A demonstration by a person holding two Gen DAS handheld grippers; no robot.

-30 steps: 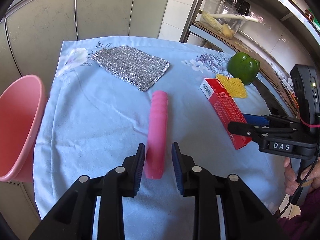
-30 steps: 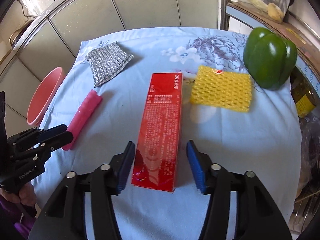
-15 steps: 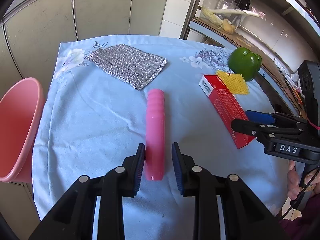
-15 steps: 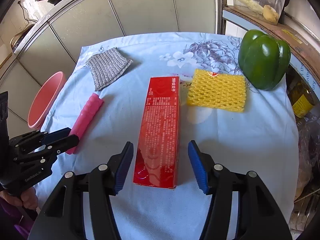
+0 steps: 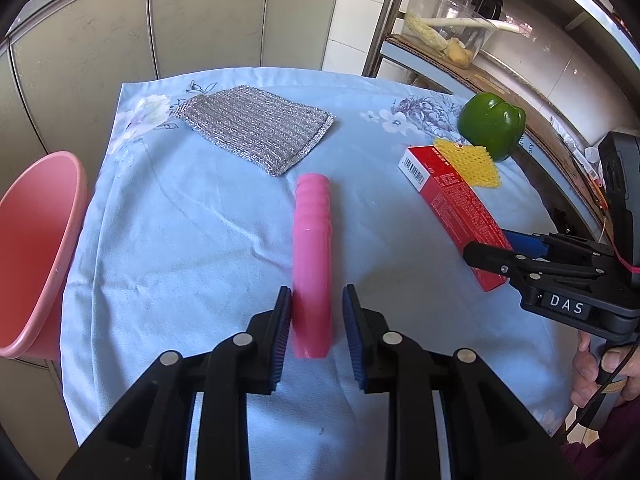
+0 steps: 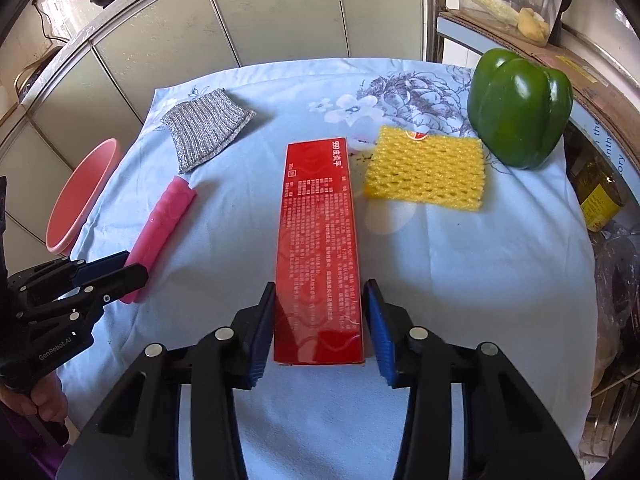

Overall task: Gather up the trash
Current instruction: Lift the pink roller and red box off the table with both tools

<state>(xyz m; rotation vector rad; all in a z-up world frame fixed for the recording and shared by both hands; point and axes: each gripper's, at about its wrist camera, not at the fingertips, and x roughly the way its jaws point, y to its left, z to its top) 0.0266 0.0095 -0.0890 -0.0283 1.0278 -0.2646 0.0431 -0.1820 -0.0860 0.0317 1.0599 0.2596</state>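
Observation:
A pink ribbed tube (image 5: 312,256) lies on the blue cloth; its near end is between the fingers of my left gripper (image 5: 316,326), whose left pad touches it while a gap shows on the right. A red carton (image 6: 320,248) lies lengthwise; its near end sits between the fingers of my right gripper (image 6: 320,322), with small gaps at both pads. The tube (image 6: 160,224) and left gripper (image 6: 104,276) show in the right wrist view, and the carton (image 5: 452,204) and right gripper (image 5: 500,248) in the left wrist view.
A pink basin (image 5: 36,256) hangs off the table's left edge. A silver scrub cloth (image 5: 256,132) lies at the back. A yellow foam net (image 6: 426,168) and a green pepper (image 6: 520,108) sit at the right. A shelf rack (image 5: 460,52) stands beyond the table.
Both grippers have pulled back and up a little. The right gripper's jaws have narrowed around the red carton. The left gripper's jaws stay about the same around the pink tube.

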